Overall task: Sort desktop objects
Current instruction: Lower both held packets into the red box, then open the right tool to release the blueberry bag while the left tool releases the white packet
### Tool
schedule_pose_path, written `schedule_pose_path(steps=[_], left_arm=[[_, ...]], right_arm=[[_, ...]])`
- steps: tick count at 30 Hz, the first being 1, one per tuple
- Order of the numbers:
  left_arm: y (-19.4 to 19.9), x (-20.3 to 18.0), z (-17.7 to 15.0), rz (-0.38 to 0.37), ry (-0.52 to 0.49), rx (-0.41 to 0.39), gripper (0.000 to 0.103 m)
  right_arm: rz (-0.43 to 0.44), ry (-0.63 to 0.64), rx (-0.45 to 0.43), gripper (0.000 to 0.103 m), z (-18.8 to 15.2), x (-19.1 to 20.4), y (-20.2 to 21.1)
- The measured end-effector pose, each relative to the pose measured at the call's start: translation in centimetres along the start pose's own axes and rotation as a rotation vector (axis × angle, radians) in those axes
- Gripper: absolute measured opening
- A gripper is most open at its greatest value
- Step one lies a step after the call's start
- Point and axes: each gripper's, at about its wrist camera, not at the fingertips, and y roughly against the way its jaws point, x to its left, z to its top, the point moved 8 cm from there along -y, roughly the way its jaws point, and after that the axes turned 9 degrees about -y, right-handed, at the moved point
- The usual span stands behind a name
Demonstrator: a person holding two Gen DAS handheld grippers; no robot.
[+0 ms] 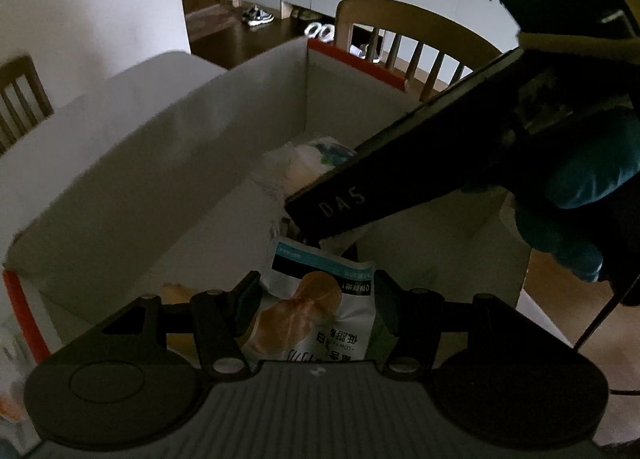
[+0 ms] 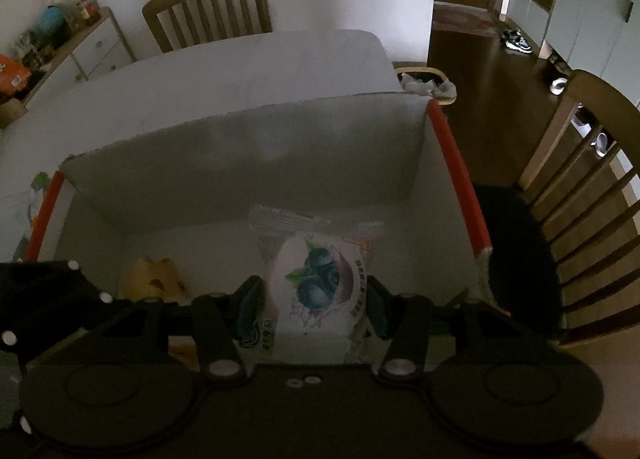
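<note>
Two grippers over one white box (image 2: 248, 147) on the desk (image 2: 240, 71), each holding a snack packet.

Left gripper (image 1: 318, 301) clamps a crisp packet (image 1: 316, 311) above the box's near end; right gripper (image 2: 314, 301) pinches a blueberry packet (image 2: 320, 283) over the middle, where a yellow item (image 2: 154, 277) already lies on the floor. Judgement: lower each packet well inside the walls before releasing, one side at a time, since the right unit crosses close in front of the left camera and they could collide.
</note>
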Motion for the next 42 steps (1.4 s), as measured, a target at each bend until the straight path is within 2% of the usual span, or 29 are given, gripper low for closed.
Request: schedule_pose_path(steps=[8, 14, 18, 22, 26, 39, 42], left_arm=[[-0.6, 0.4, -0.6, -0.036, 0.043, 0.044, 0.06], [-0.5, 0.4, -0.9, -0.045, 0.021, 0.068, 0.061], [-0.1, 0.4, -0.9, -0.071, 0.043, 0.068, 0.062], [0.5, 0.4, -1.1, -0.075, 0.047, 0.055, 0.066], [1.2, 0.5, -1.3, -0.073, 0.057, 0.037, 0.071], [4.5, -1.1, -0.9, -0.07, 0.06, -0.023, 0.075], [5.7, -1.4, -1.1, -0.067, 0.061, -0.047, 0.082]], right_arm=[[0.007, 0.018, 0.024, 0.054, 0.5, 0.7, -0.6], [0.006, 0.022, 0.037, 0.055, 0.6, 1.0, -1.0], [0.008, 0.018, 0.04, 0.056, 0.6, 1.1, -1.0], [0.012, 0.008, 0.04, 0.058, 0.5, 1.0, -0.9], [0.017, 0.007, 0.028, 0.063, 0.4, 1.1, -0.5], [0.023, 0.022, -0.029, 0.074, 0.7, 1.4, 2.4], [0.027, 0.027, -0.039, 0.077, 0.8, 1.5, 3.6]])
